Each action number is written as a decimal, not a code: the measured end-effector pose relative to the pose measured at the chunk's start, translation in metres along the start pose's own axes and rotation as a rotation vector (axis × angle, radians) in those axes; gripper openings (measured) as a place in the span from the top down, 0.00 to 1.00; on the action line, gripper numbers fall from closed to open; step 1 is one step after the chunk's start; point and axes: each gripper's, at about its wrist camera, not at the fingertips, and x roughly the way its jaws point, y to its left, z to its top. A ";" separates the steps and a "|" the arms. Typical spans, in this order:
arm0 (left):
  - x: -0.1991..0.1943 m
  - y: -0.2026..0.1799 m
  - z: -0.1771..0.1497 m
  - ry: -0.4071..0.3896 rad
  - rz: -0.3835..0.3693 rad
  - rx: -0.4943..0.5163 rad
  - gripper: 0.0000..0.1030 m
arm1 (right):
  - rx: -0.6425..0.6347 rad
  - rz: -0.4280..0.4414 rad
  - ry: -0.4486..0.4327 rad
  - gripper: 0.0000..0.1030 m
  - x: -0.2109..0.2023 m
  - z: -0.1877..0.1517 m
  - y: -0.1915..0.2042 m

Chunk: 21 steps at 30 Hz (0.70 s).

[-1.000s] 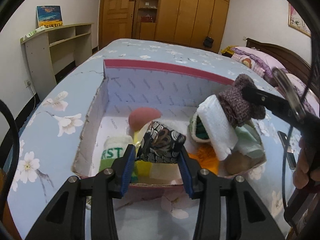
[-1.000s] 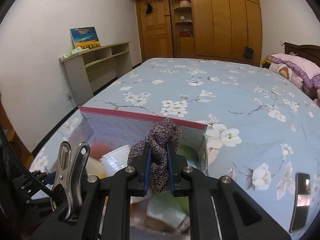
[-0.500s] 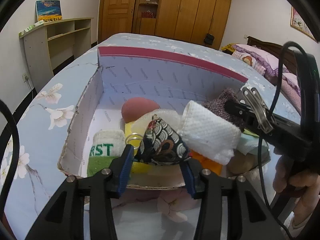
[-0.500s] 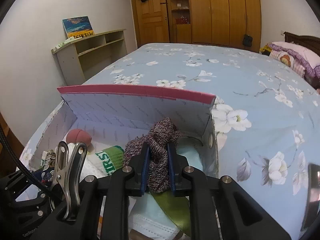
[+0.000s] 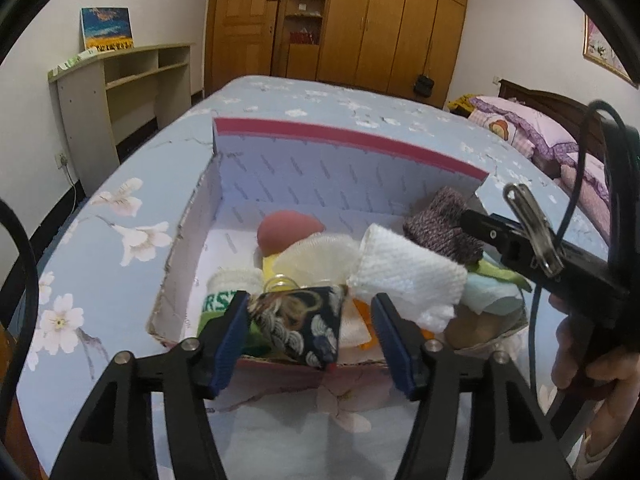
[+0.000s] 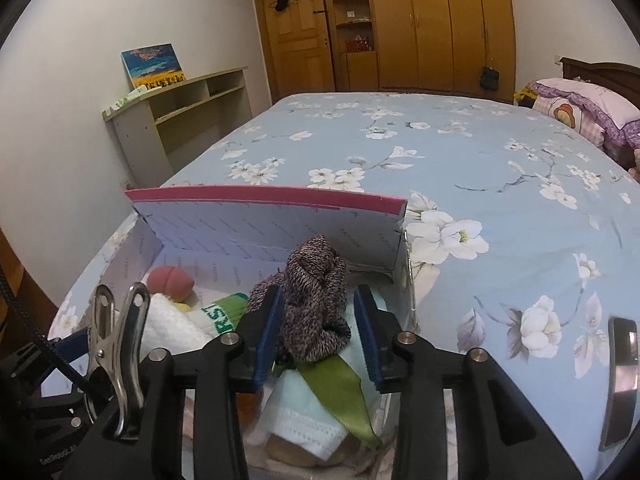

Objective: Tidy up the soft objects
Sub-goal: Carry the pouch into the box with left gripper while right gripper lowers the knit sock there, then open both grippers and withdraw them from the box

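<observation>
1. Since half a second ago both sets of fingers have spread apart, so the left gripper point(image 5: 310, 336) and right gripper point(image 6: 318, 334) have each let go; both drops look finished.
2. Left fingers stand open around the patterned pouch point(image 5: 298, 326), which rests on the box's point(image 5: 320, 168) near rim, touching only the left-hand pad.
3. Right fingers stand open around the knitted sock point(image 6: 316, 304), now lying on the pale cloth point(image 6: 308, 416) and green ribbon point(image 6: 340, 394) inside the box on the bed point(image 6: 480, 168).
</observation>
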 end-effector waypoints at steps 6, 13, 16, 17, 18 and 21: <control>-0.014 0.000 -0.002 -0.012 -0.001 -0.009 0.35 | -0.007 0.002 -0.041 0.56 -0.025 0.000 0.002; -0.035 0.000 -0.004 -0.024 -0.002 -0.025 0.35 | -0.011 0.013 -0.078 0.55 -0.055 -0.005 0.007; -0.045 0.000 -0.006 -0.029 0.002 -0.019 0.35 | 0.020 0.018 -0.078 0.55 -0.067 -0.008 0.007; -0.049 0.000 -0.008 -0.033 -0.002 -0.020 0.35 | 0.025 0.020 -0.076 0.55 -0.071 -0.010 0.008; -0.052 0.001 -0.009 -0.036 -0.004 -0.021 0.35 | 0.026 0.027 -0.077 0.55 -0.076 -0.013 0.009; -0.062 0.001 -0.012 -0.040 -0.008 -0.021 0.35 | 0.013 0.042 -0.079 0.55 -0.089 -0.021 0.015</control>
